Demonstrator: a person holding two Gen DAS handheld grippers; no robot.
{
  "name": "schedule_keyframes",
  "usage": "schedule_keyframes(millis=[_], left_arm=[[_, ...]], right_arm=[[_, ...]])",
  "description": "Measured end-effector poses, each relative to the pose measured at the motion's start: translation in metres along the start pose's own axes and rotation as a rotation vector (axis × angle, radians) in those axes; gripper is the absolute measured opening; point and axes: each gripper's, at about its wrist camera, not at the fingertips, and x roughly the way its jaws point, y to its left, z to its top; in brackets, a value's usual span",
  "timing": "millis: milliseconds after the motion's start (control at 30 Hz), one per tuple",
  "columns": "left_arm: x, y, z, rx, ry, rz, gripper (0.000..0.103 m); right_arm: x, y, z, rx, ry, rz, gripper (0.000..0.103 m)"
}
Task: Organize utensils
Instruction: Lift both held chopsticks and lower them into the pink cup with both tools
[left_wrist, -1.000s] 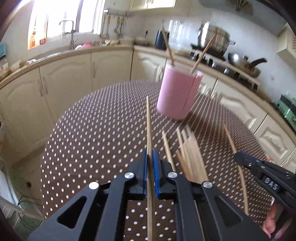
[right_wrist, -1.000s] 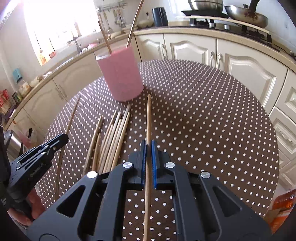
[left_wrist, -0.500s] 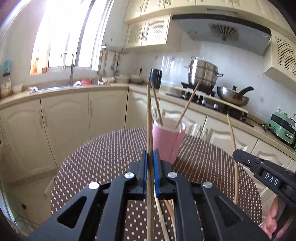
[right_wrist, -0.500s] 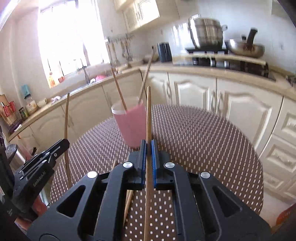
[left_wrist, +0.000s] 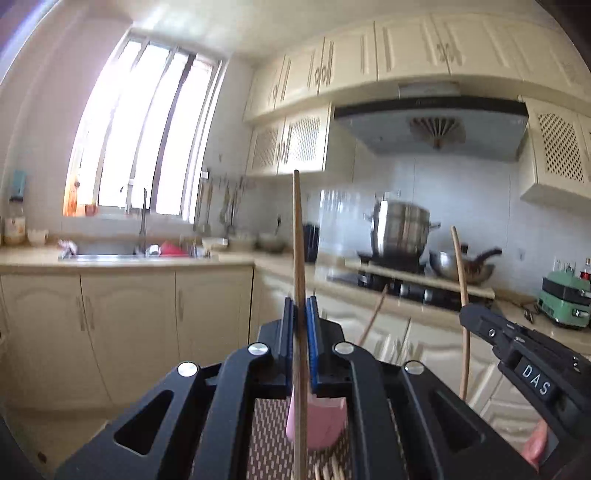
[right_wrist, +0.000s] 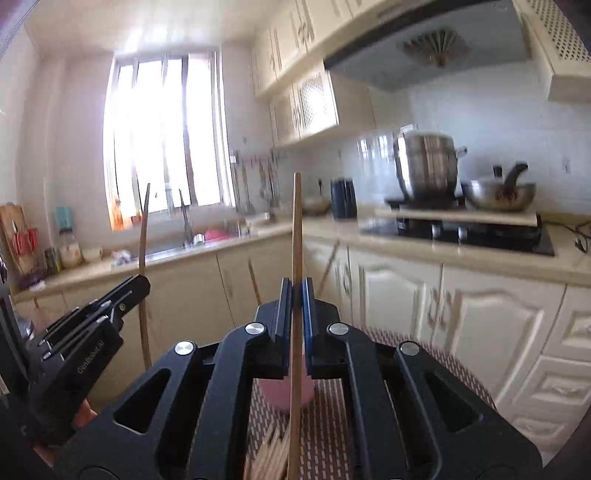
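the chopstick in the left gripper (left_wrist: 299, 314) stands nearly upright, its upper end reaching above the blue-padded fingers (left_wrist: 313, 332) and its lower part running down through the frame of the tool. the fingers are pressed together on that left chopstick (left_wrist: 298, 236). below it, seen through the gap in the tool, sits the pink cup (left_wrist: 321, 424) on the dotted table (left_wrist: 269, 443), with two more sticks leaning out of the cup; one cup stick (left_wrist: 375, 314) slants up to the right. a few loose chopsticks (left_wrist: 332, 469) lie on the table at the bottom edge of the left view.

the right gripper (right_wrist: 295, 295) likewise holds a second stick, its fingers (right_wrist: 306, 306) closed tight on the right chopstick (right_wrist: 296, 229), which also points almost straight up. the pink cup (right_wrist: 284, 391) shows just under those fingers, mostly hidden by the tool, and a bundle of loose chopsticks (right_wrist: 269, 454) rests on the table (right_wrist: 332, 424) in front of it.

each tool appears in the other's view: the right gripper (left_wrist: 469, 317) to the right side with its stick upright, the left gripper (right_wrist: 142, 286) to the left with its stick bowed slightly.

beyond are cream cabinets (left_wrist: 125, 325), a sink (left_wrist: 133, 254) under a bright window (left_wrist: 147, 129), a steel pot (right_wrist: 424, 166) and a wok (right_wrist: 498, 194) on the stove, and a range hood (left_wrist: 436, 125). the background is blurred.
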Motion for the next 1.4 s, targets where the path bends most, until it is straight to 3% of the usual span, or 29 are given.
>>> schedule_keyframes(millis=[133,300,467,733,933,1133,1400], left_arm=[[0.015,-0.012,0.018,-0.006,-0.068,-0.003,0.007],[0.046,-0.022,0.022,-0.023,-0.081,0.011,0.007],[0.077,-0.023,0.021,-0.062,-0.115,-0.062,0.007],[0.125,-0.012,0.010,-0.111,-0.132,-0.036,0.007],[0.150,0.000,-0.014,-0.139,-0.107,-0.070,0.007],[0.163,0.004,-0.033,-0.105,-0.060,-0.075,0.007],[0.166,0.010,-0.049,-0.083,-0.022,-0.053,0.007]], right_arm=[[0.013,-0.001,0.015,0.011,-0.082,0.004,0.006],[0.040,-0.007,0.024,0.040,-0.134,-0.010,0.006],[0.071,-0.017,0.024,0.076,-0.157,-0.031,0.006],[0.110,-0.019,0.011,0.097,-0.175,-0.061,0.006],[0.129,-0.018,-0.005,0.103,-0.151,-0.066,0.006],[0.148,-0.025,-0.020,0.139,-0.084,-0.039,0.006],[0.157,-0.021,-0.032,0.073,0.027,0.016,0.006]])
